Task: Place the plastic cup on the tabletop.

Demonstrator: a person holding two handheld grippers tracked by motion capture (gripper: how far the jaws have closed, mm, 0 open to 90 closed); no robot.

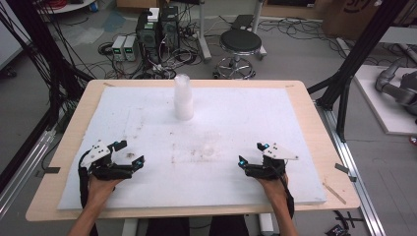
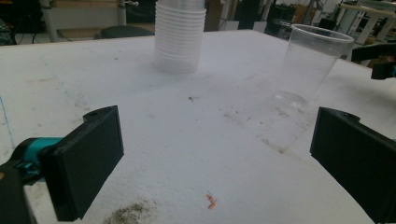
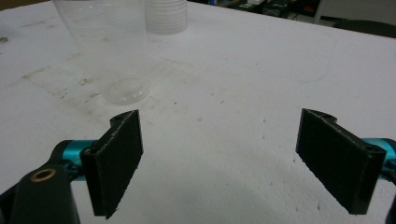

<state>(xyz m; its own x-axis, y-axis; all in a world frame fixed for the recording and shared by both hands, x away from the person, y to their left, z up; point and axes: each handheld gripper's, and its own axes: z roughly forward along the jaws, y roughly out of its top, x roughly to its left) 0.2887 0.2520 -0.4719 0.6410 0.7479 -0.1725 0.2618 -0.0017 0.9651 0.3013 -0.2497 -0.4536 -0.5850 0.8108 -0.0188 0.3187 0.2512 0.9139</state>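
On the bench (image 1: pixel 314 147), a wooden top carries a big white foam sheet (image 1: pixel 246 113) that covers nearly all of it, leaving a pale wood border around the edges. The sheet is scuffed and stained: grey smudges and dark specks run across its middle, a dark sooty patch (image 2: pixel 130 213) lies close to the left hand-held gripper (image 1: pixel 129 153), and a small orange scrap (image 2: pixel 211 201) sits just in front of it.

A stack of clear plastic cups (image 1: pixel 183 97) stands upright toward the far side of the sheet, near the middle. A single clear cup (image 2: pixel 307 67) stands upright on the stained middle of the sheet, between the two tools and nearer than the stack; in the high view it is only a faint shape.

The left hand-held gripper rests at the near left of the sheet with its jaws spread wide and nothing between them. The right hand-held gripper (image 1: pixel 252 154) rests at the near right, its jaws likewise wide and empty. Both are well apart from the single cup and from the stack.

Beyond the bench the grey floor is littered with cables. A round black stool (image 1: pixel 240 43) stands just behind the far edge, with computer towers (image 1: pixel 158 28) and small boxes to its left. Black frame posts (image 1: pixel 364 49) rise at both sides.
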